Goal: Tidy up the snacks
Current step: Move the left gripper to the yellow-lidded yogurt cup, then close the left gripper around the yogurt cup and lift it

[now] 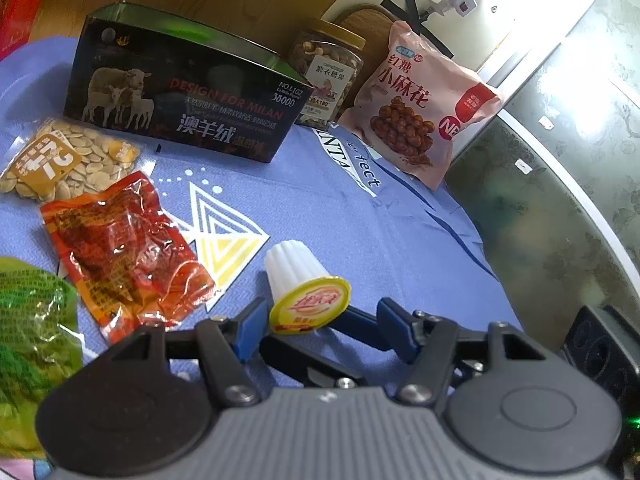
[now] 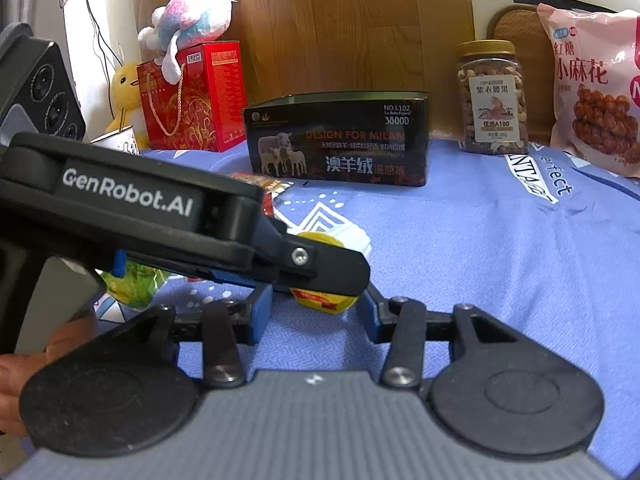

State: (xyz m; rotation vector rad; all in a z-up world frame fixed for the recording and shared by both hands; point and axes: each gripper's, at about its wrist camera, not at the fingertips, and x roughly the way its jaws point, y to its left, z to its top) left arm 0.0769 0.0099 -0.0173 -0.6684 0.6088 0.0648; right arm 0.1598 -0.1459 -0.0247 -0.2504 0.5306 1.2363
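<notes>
The step in hand looks like picking up the jelly cup (image 1: 306, 288), lying on its side on the blue-clothed tabletop (image 1: 380, 232). Both the left gripper (image 1: 320, 320) and right gripper (image 2: 316, 308) are spread wide around it, neither touching. Next, one should likely close on the cup and carry it to the open black tin (image 2: 340, 140).

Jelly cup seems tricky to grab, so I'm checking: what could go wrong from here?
1. The jelly cup lies on its side and tapers; it could roll or slip from the open left gripper when squeezed.
2. The right gripper crowds the same cup, so the two may collide.
</notes>
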